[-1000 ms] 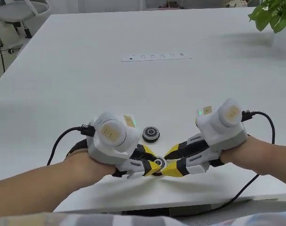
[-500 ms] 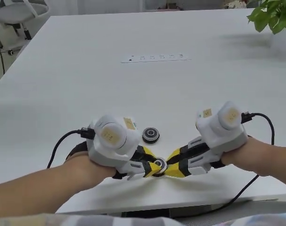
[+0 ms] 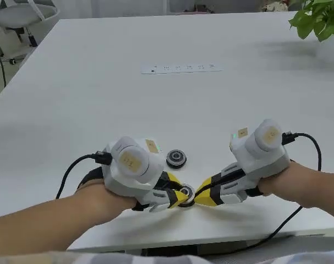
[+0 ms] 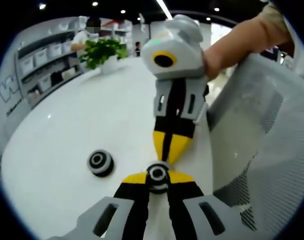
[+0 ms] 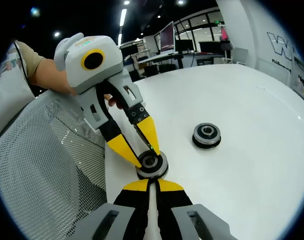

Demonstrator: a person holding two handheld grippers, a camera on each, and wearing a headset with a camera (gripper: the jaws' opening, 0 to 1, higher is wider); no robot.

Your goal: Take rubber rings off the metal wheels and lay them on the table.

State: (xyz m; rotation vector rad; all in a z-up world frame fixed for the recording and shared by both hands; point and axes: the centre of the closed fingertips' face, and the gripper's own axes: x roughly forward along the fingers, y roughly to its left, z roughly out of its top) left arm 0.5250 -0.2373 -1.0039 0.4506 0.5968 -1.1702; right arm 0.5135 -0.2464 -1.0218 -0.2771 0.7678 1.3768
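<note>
A small metal wheel (image 3: 187,192) with a black rubber ring is held just above the white table's front edge (image 3: 155,234), between the two grippers. My left gripper (image 3: 180,196) is shut on the wheel, one yellow tip on each side of it (image 4: 158,175). From the opposite side, my right gripper (image 3: 198,196) has its jaws pressed together on the wheel's black rim (image 5: 152,164). A second wheel (image 3: 176,158) with its ring on lies flat on the table just behind; it also shows in the gripper views (image 4: 100,162) (image 5: 207,135).
A white power strip (image 3: 180,67) lies at mid-table. A green plant (image 3: 318,16) stands at the far right corner. A chair (image 3: 18,14) stands beyond the far left corner. Gripper cables trail off the front edge. A mesh chair back (image 5: 46,165) is close behind the grippers.
The right gripper's jaws have drawn closer together at the wheel's rim. Both grippers stay joined at the wheel and have sunk slightly toward the front edge.
</note>
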